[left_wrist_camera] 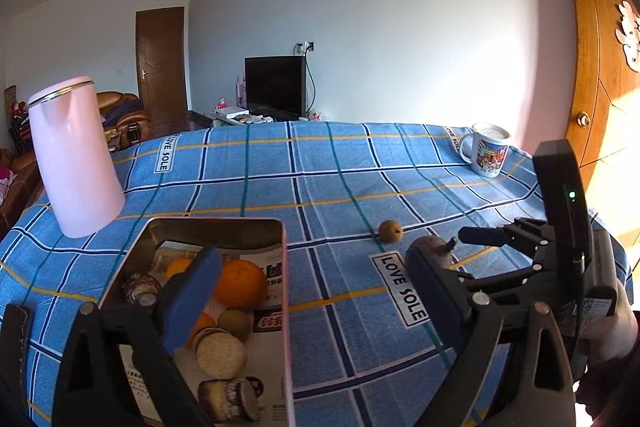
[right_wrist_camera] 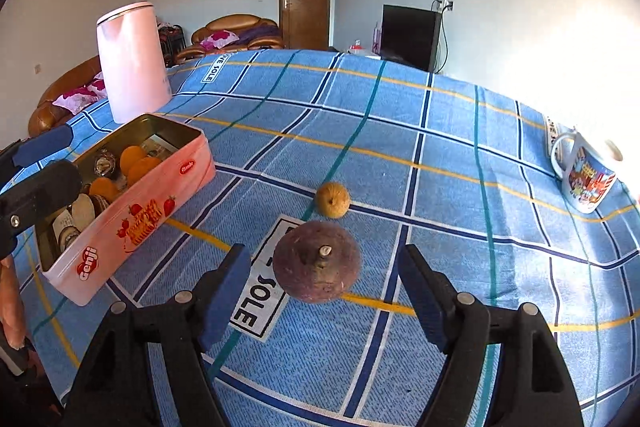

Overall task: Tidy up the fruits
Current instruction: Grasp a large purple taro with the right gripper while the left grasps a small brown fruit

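Pickup step: right hand-held gripper [right_wrist_camera: 324,291] spread wide, lined up on purple fruit [right_wrist_camera: 317,261], nothing pinched. Left hand-held gripper [left_wrist_camera: 312,291] gaping empty over tin [left_wrist_camera: 285,307]; next, ease forward, squeeze gently, drop in tin.

Beside the woven cotton-like tablecloth's [right_wrist_camera: 400,131] glossy metal tin [right_wrist_camera: 132,211], a matt, rough-skinned fruit [right_wrist_camera: 316,263] lay.

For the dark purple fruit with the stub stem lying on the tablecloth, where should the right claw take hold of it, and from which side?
Grip the purple fruit across its round widest part, coming from the near side where the open right claw already straddles it. Its stem faces the camera, so the smooth flanks sit toward each pad. The small pear behind stands clear.
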Demonstrator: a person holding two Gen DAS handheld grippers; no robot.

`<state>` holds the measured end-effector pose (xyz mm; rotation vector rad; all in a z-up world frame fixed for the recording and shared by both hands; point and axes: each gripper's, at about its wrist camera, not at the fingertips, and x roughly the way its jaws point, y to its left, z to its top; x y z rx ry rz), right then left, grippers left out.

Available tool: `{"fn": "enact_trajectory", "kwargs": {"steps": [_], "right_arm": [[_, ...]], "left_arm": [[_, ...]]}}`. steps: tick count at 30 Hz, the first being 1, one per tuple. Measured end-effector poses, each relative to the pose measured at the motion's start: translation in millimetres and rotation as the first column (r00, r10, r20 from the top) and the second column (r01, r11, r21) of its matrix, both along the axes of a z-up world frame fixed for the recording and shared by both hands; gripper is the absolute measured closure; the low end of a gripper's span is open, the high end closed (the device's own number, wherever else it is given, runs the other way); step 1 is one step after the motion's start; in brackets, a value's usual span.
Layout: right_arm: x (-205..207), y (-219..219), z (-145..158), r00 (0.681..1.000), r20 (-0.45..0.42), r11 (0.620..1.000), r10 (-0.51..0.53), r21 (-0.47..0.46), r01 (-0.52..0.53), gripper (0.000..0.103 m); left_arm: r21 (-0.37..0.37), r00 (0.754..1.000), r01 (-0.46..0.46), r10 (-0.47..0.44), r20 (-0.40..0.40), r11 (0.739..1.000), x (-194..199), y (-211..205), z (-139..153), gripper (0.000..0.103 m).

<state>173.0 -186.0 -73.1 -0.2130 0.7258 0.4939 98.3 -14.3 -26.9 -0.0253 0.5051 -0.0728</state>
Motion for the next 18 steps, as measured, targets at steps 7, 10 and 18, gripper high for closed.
{"fn": "enact_trajectory", "kwargs": {"steps": [7, 10, 18], "right_arm": [[24, -2, -11, 0.994, -0.105, 0.999, 0.017, 0.037, -0.013, 0.049], [24, -5, -12, 0.993, -0.111, 0.998, 0.028, 0.051, -0.022, 0.049], [37, -60, -2, 0.988, -0.043, 0.986, -0.150, 0.062, 0.153, 0.049]], "left_arm": [[0.035, 1.000, 0.024, -0.023, -0.015, 0.999, 14, -22, 6, 0.007], [0.038, 0.999, 0.028, -0.027, -0.025, 0.999, 21, -29, 8, 0.007], [0.045, 0.993, 0.052, -0.047, -0.108, 0.998, 64, -63, -7, 0.008]]}}
